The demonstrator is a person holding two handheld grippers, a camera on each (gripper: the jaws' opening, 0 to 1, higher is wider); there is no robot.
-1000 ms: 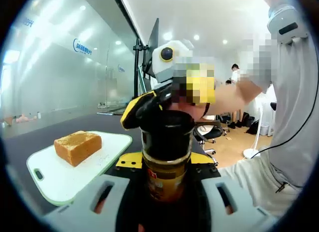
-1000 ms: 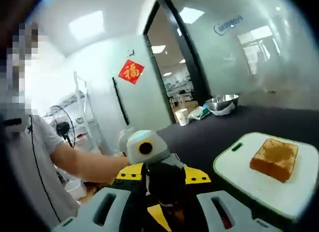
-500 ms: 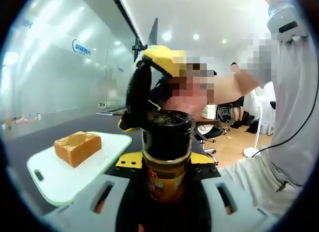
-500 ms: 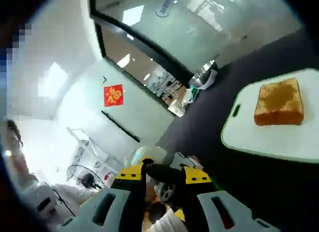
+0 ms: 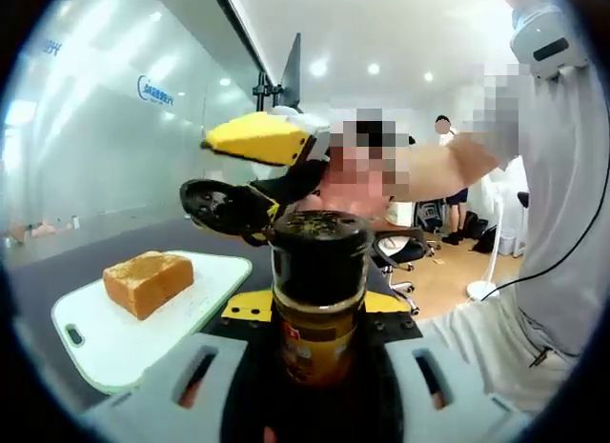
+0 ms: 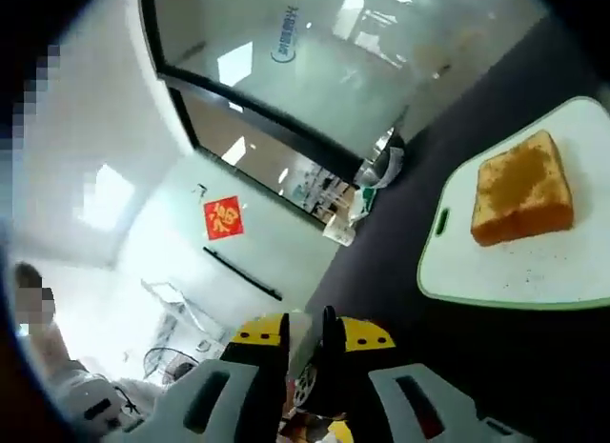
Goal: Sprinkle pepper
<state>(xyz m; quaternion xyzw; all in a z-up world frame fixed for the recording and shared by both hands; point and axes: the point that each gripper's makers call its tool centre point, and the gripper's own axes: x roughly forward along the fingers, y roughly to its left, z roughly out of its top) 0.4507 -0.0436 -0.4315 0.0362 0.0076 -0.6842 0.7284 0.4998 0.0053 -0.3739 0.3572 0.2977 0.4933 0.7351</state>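
The left tool [image 5: 319, 386] pinches the pepper jar [image 5: 318, 305] upright at frame centre. The right tool [image 5: 250, 191] grips its removed lid [image 5: 217, 203], baring the shaker top for the toast [image 5: 148, 281].

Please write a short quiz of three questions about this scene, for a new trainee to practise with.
1. True or false: the pepper jar between the left gripper fingers has its cap on.
2. What lies on the white cutting board?
   A. a slice of toast
   B. a knife
   C. a bowl
3. Fill the gap: the right gripper holds the black ____ beside the top of the jar.

Key
1. False: the top is open and the pepper shows inside.
2. A: the toast lies on the board, also seen in the right gripper view.
3. cap
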